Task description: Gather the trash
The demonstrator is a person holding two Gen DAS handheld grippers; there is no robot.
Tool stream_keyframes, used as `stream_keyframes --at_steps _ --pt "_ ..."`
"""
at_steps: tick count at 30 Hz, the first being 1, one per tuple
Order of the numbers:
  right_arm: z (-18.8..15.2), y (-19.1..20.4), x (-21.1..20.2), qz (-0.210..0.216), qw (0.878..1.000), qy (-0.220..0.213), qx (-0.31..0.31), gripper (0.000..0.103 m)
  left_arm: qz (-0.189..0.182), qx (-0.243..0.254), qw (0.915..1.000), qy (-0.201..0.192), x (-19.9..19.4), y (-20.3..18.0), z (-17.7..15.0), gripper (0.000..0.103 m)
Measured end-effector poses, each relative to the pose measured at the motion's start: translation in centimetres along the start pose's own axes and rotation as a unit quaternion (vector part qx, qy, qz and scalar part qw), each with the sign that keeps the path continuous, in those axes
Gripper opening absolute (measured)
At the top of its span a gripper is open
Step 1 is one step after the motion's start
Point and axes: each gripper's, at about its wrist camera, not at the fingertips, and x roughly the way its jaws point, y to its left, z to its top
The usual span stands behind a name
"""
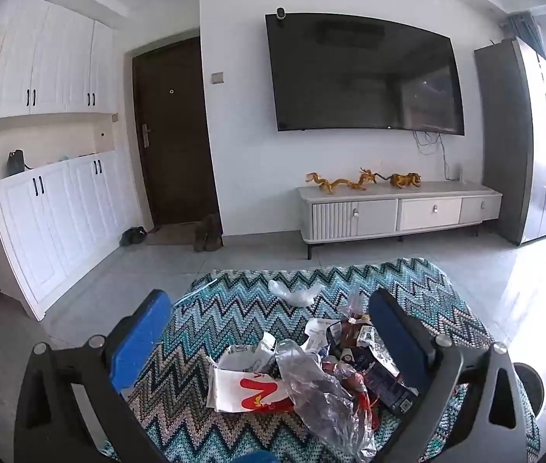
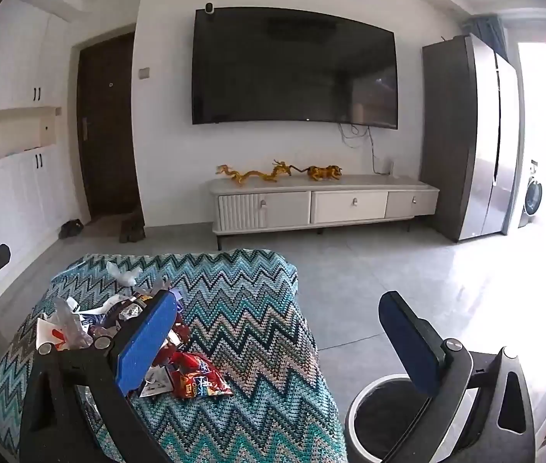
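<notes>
Both tongs are spread wide and hold nothing. Left tongs hang over the heap of trash, its blue pads on either side of the pile but, as far as the left wrist view shows, not touching it. Right tongs hover past the right edge of the zigzag blanket, with one pad above the heap and the other above the bin on the floor beside that edge.

The heap sits toward the near left part of the blanket: a white wrapper with red print, a crumpled clear plastic bag, dark cartons and a red snack packet. A loose clear scrap lies apart, nearer the far edge.

Risks, as I judge them: the plastic is thin and slippery, so a grab at the top of the pile may catch only one layer and let the rest slide. Closing on the tangle could drag neighbouring pieces off the right edge onto the floor instead of into the bin. A low pinch could also snag the knitted blanket. The far scrap is easy to overlook.
</notes>
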Motion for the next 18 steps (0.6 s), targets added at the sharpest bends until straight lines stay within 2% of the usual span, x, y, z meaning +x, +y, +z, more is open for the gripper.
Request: stream_keyframes --at_steps 18 --pt "-0.2 -0.3 0.0 -0.016 1.000 0.000 -0.005 0.103 -0.013 -0.005 0.9999 -0.005 -0.6 0.3 0.1 0.103"
